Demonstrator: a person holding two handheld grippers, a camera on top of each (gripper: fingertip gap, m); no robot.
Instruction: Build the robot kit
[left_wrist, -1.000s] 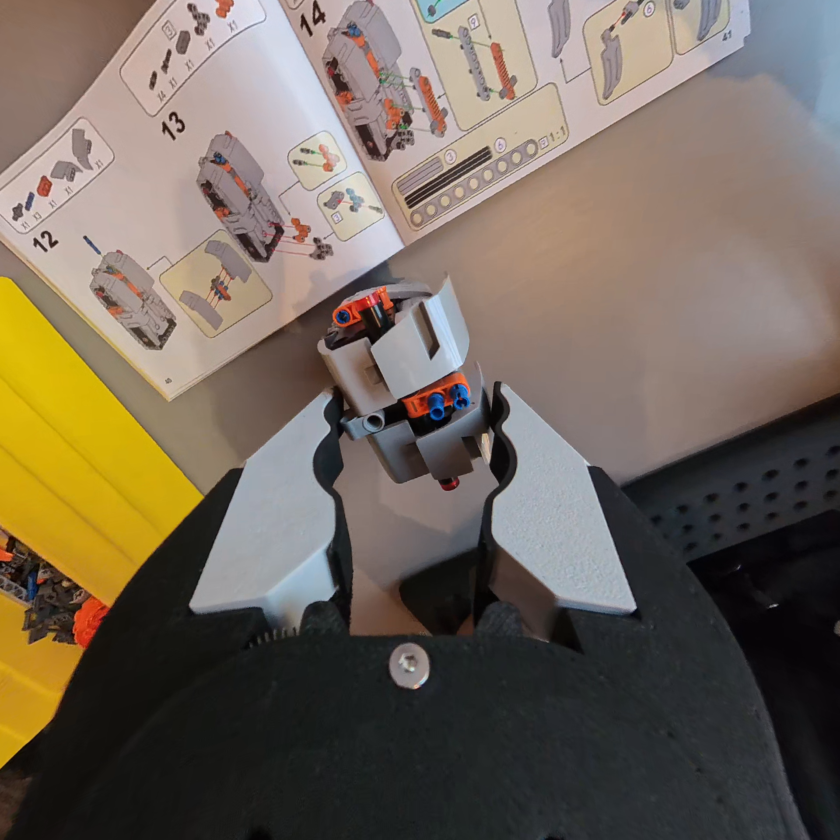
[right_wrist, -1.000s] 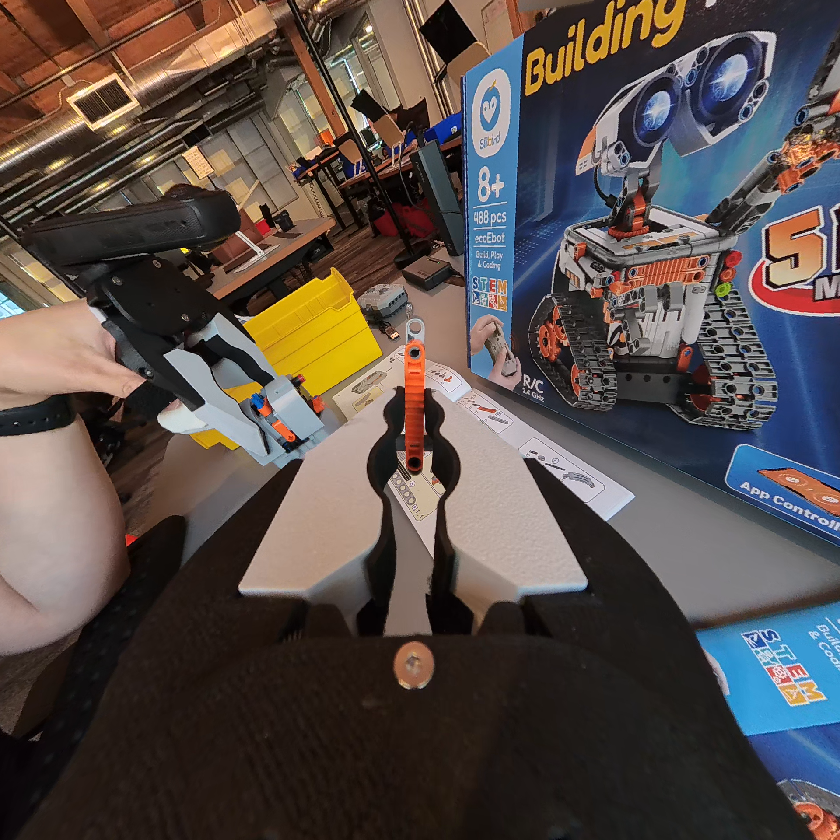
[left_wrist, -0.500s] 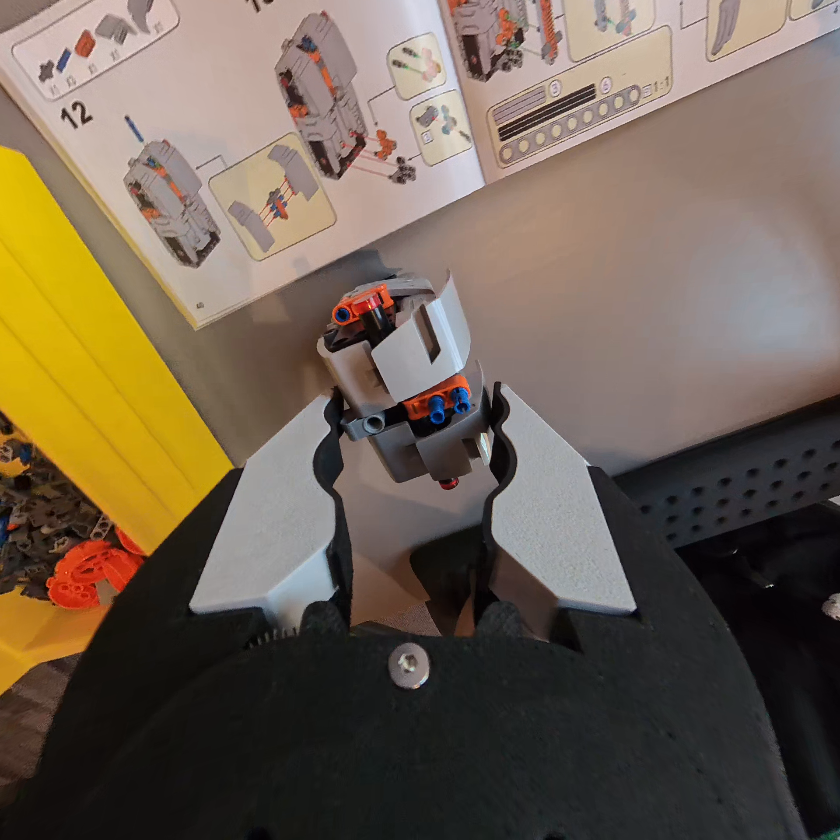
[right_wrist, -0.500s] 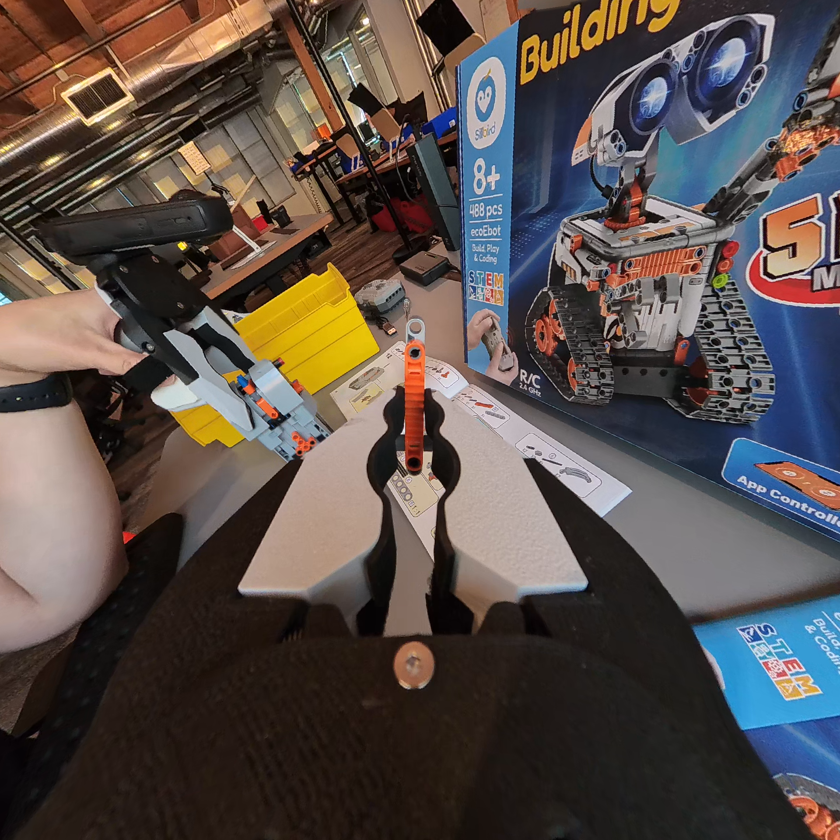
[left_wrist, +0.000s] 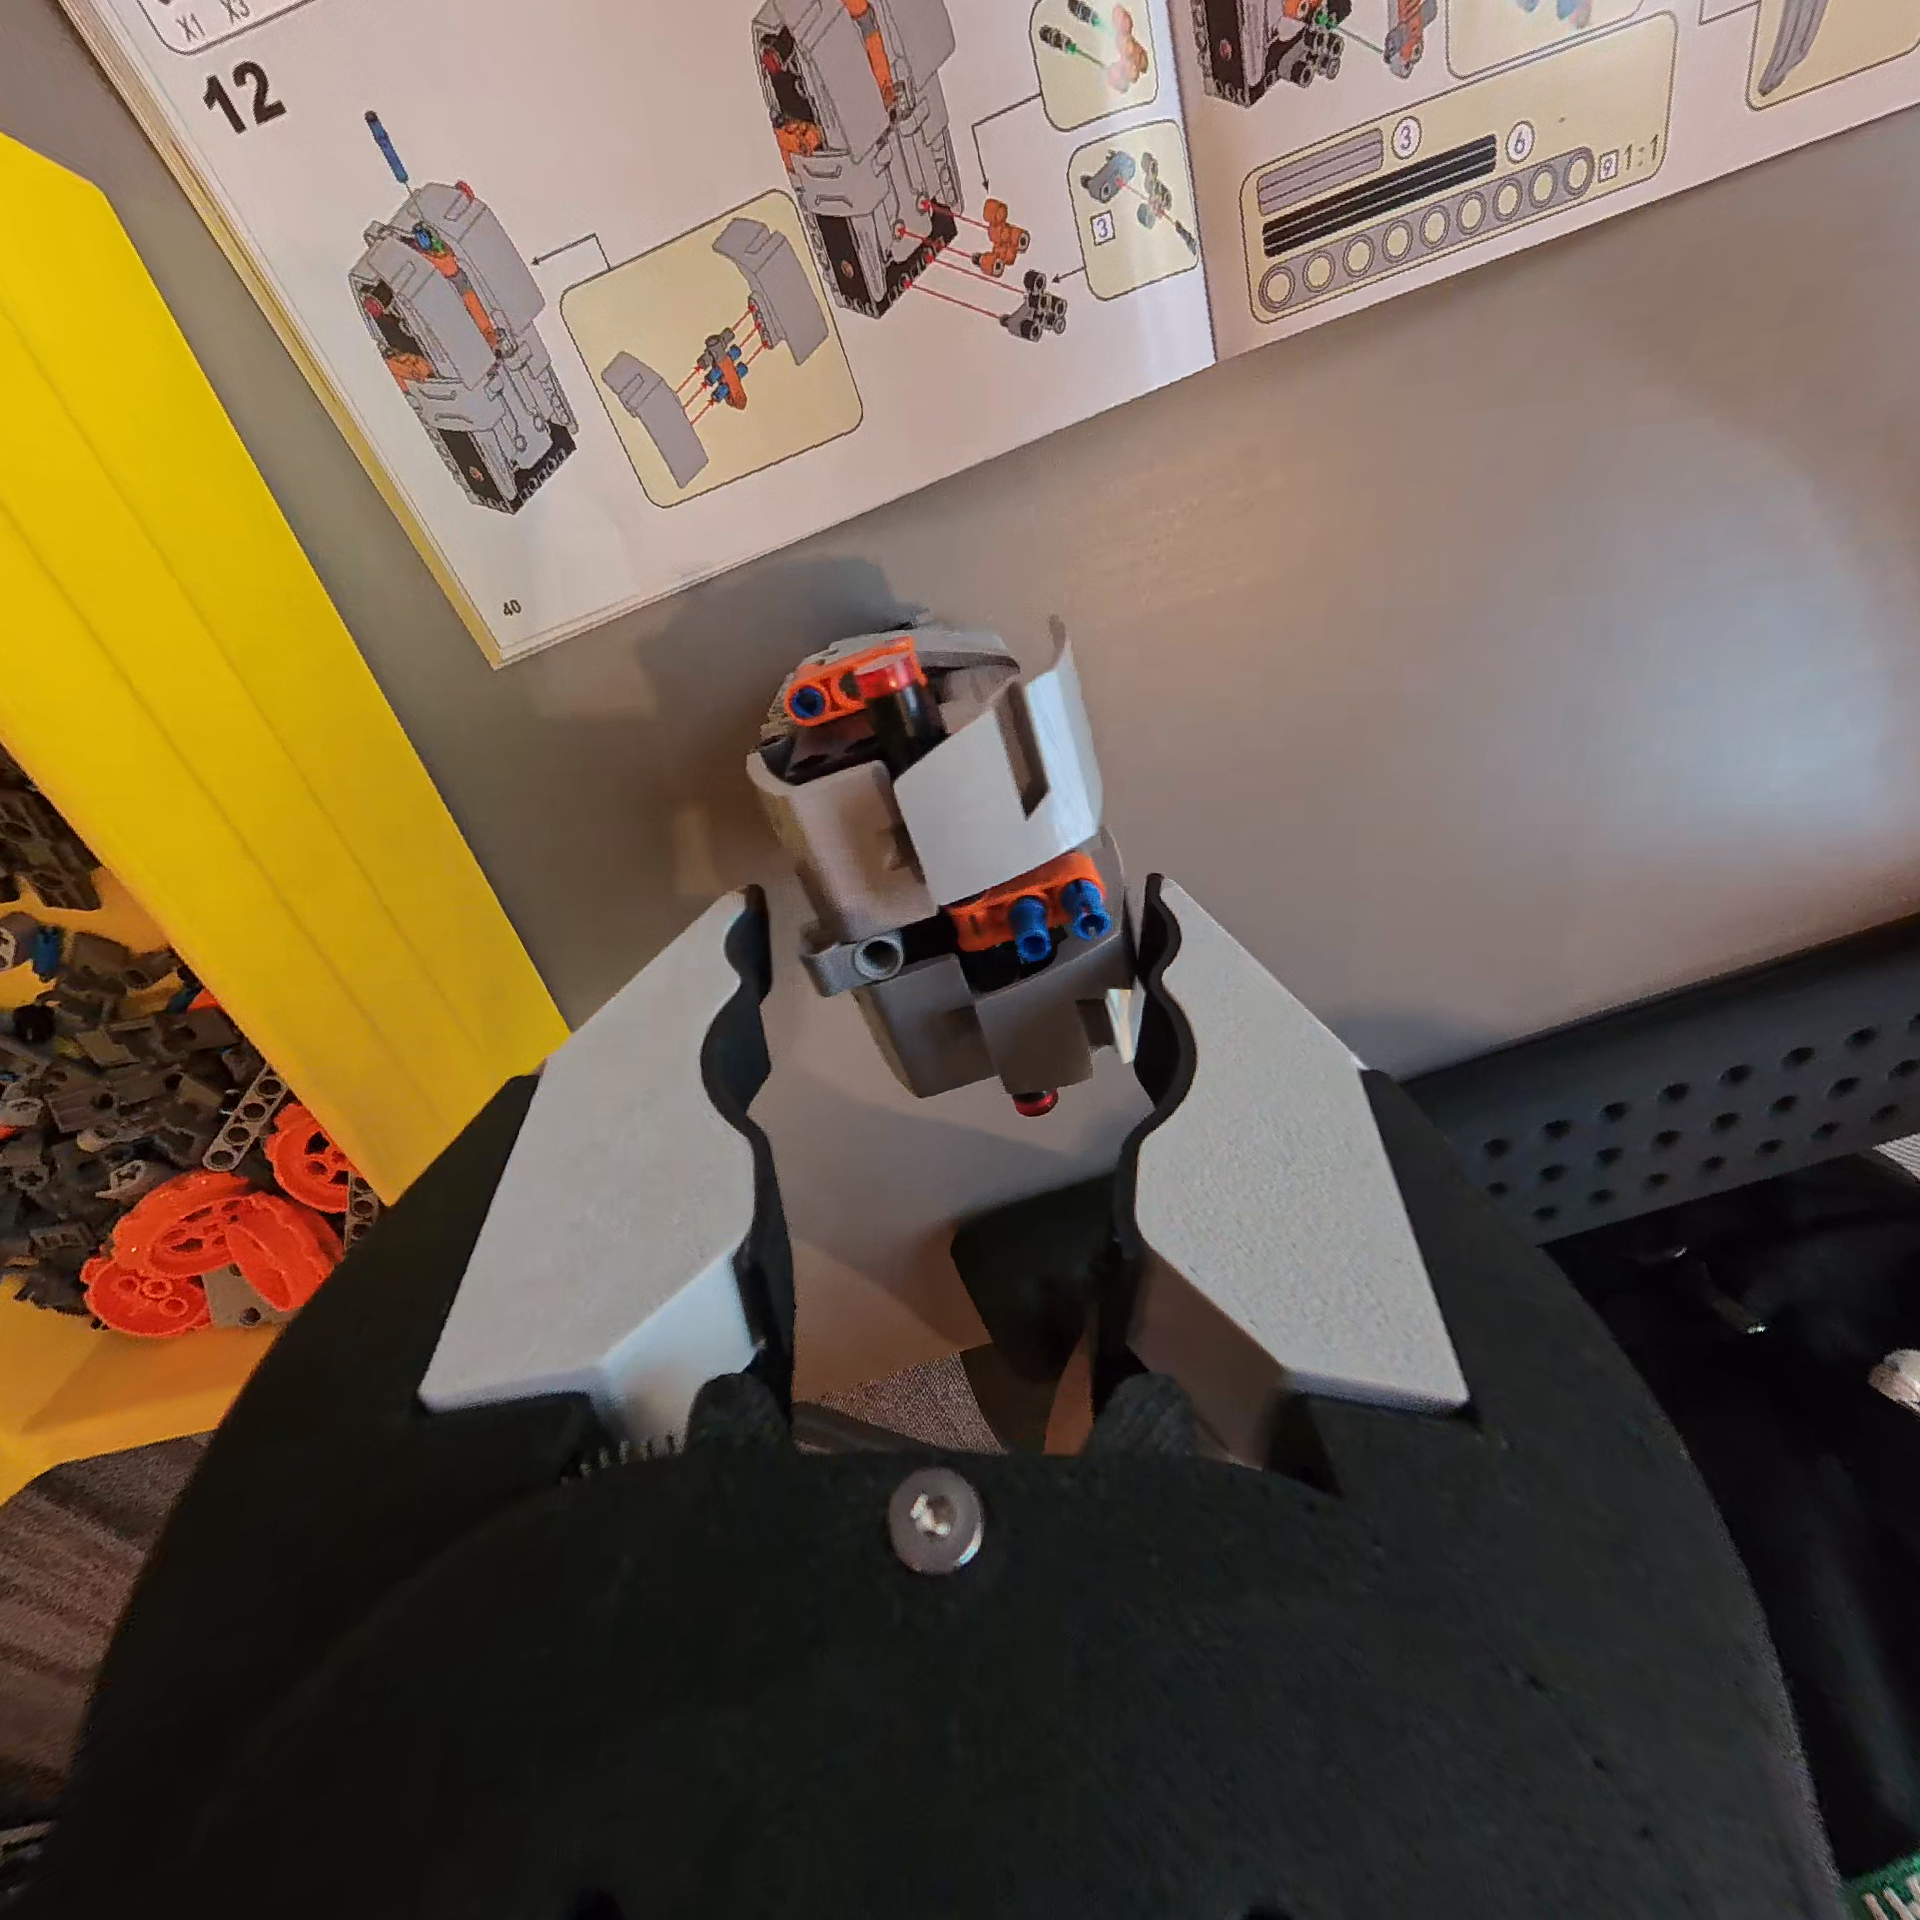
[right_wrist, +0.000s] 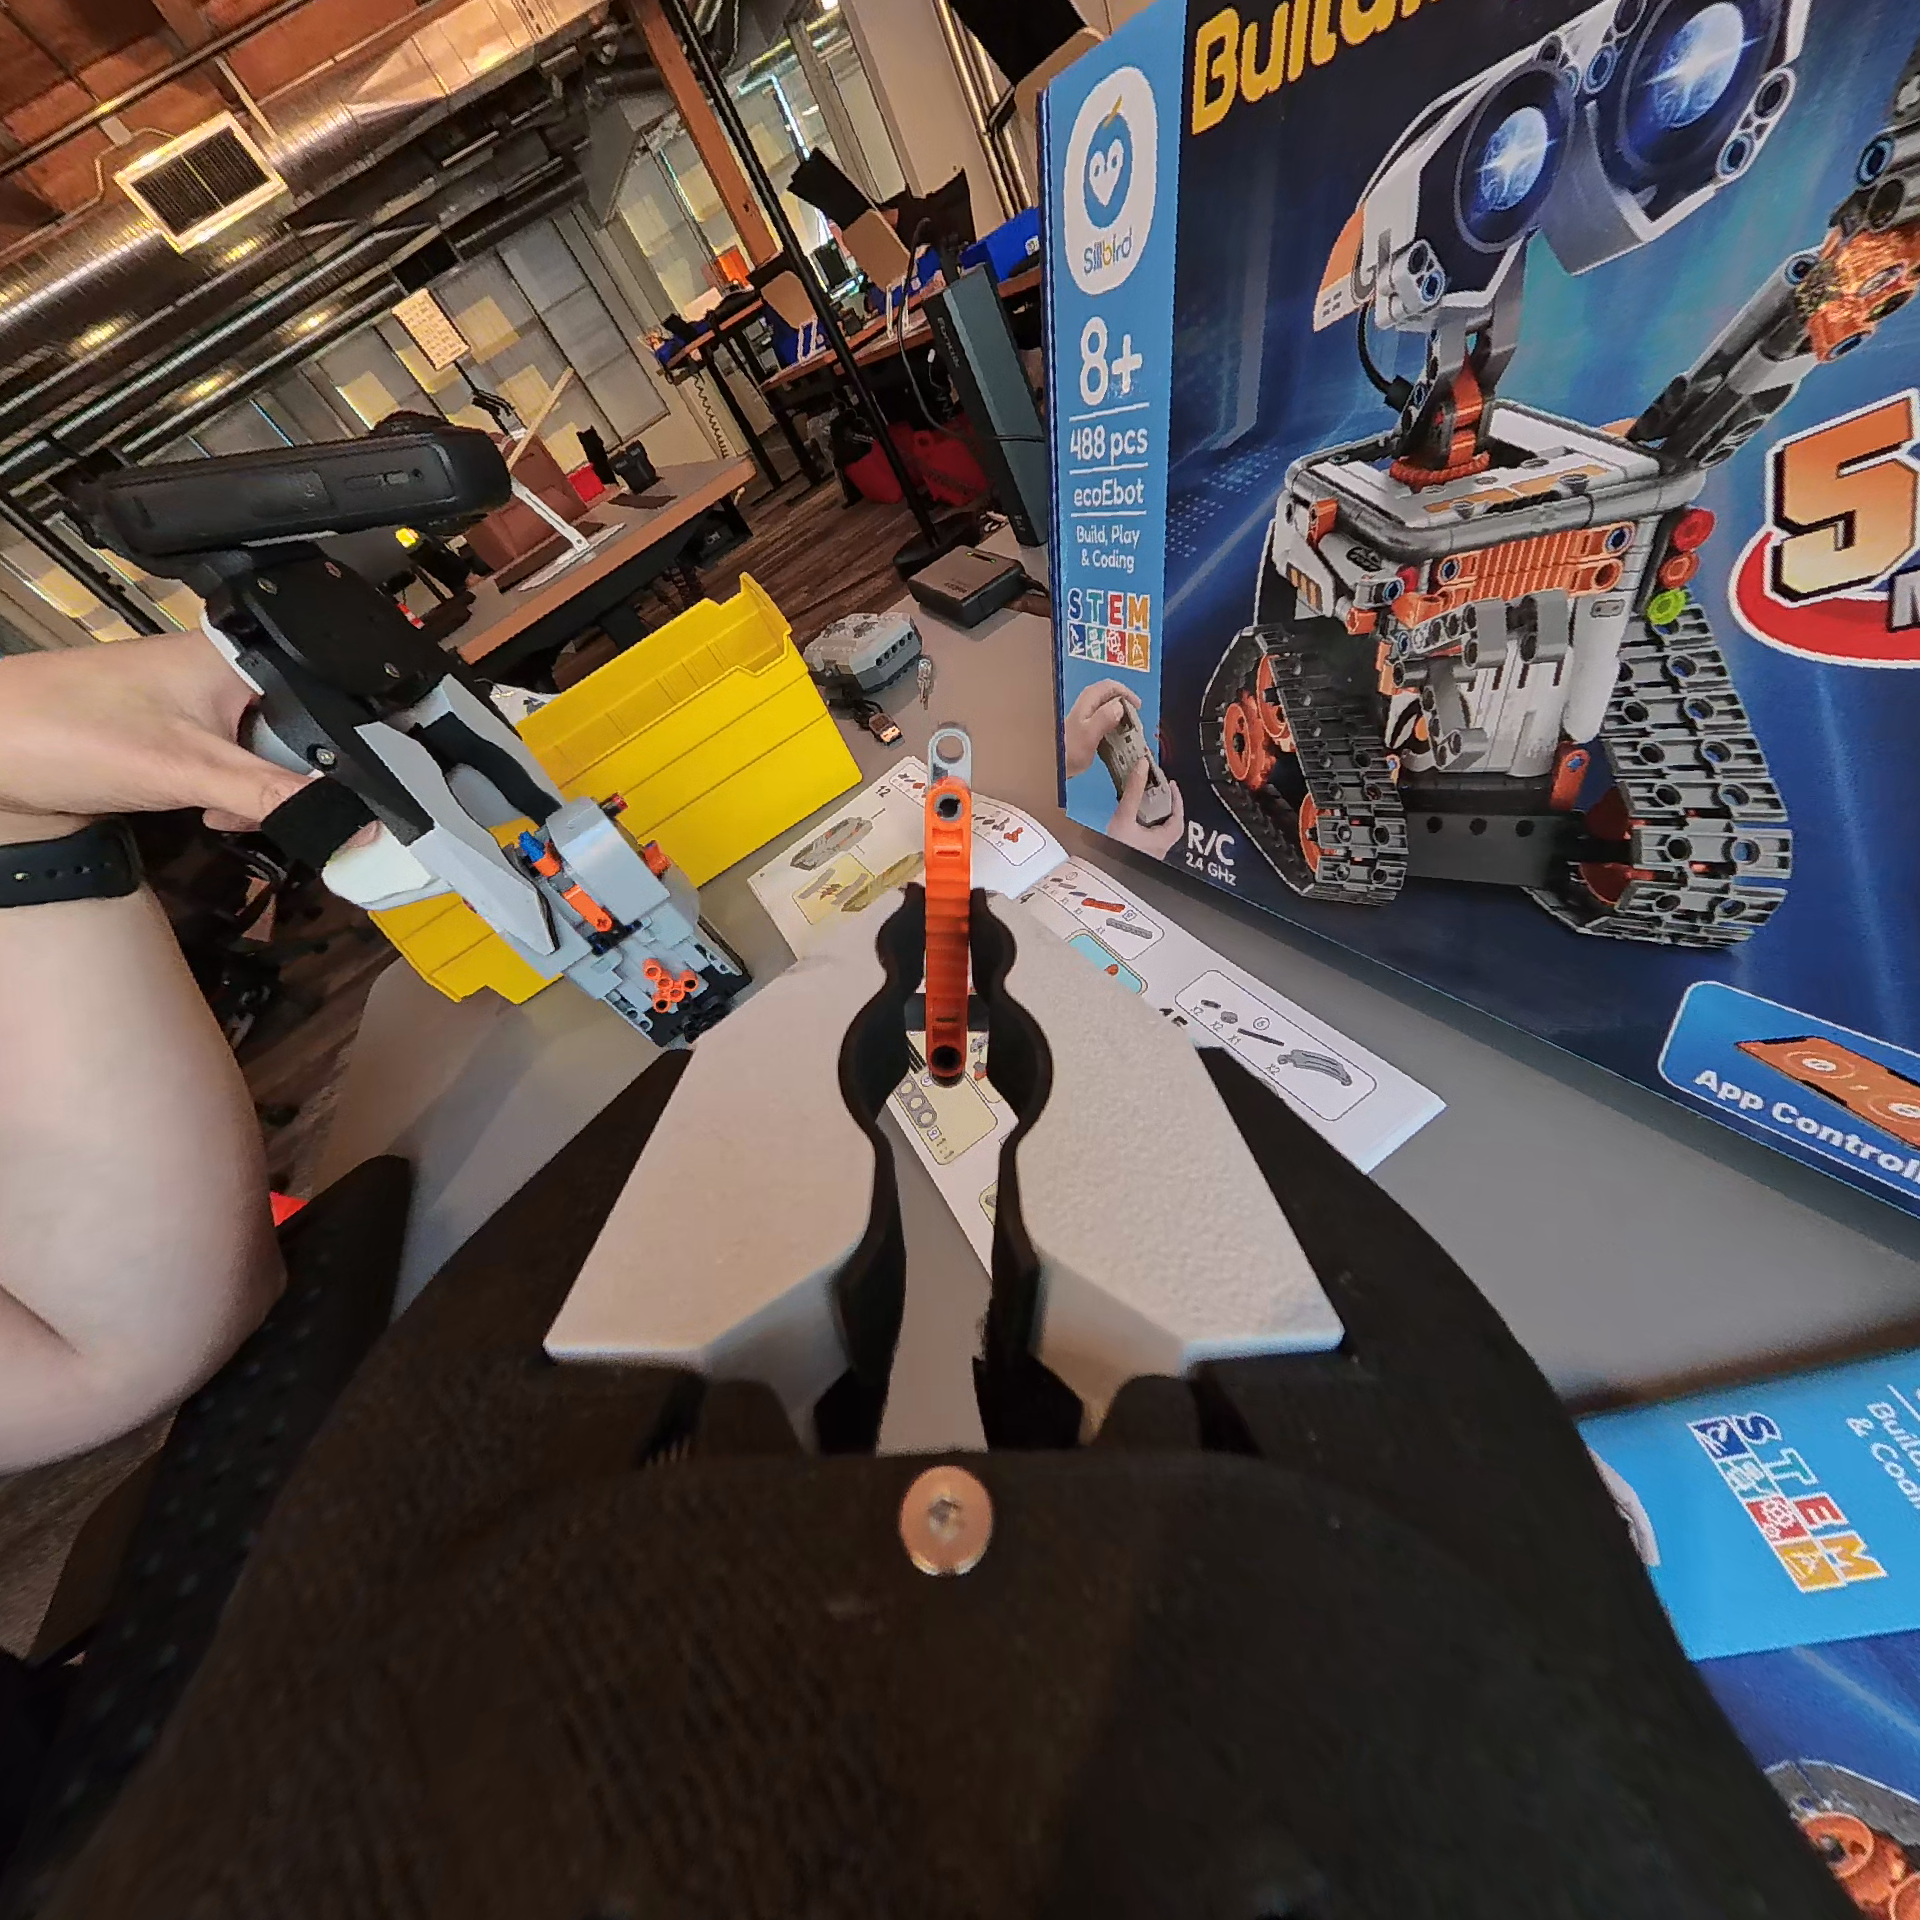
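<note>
My left gripper (left_wrist: 951, 940) is clasping a grey brick assembly (left_wrist: 940, 862); my right gripper (right_wrist: 945, 935) is pinching an orange beam (right_wrist: 947, 914) above the instruction booklet (right_wrist: 1195, 987).

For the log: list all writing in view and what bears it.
Not quoted here; bearers only.
Blue toy box: large and small print.
Instruction booklet: step and page numbers.
Blue leaflet: coloured letters.
Wall sign: too small.
Left gripper's grey model, right gripper's orange beam: none.

One yellow bin (right_wrist: 717, 717), one instruction booklet (left_wrist: 727, 260), two grippers, one toy box (right_wrist: 1507, 520).
</note>
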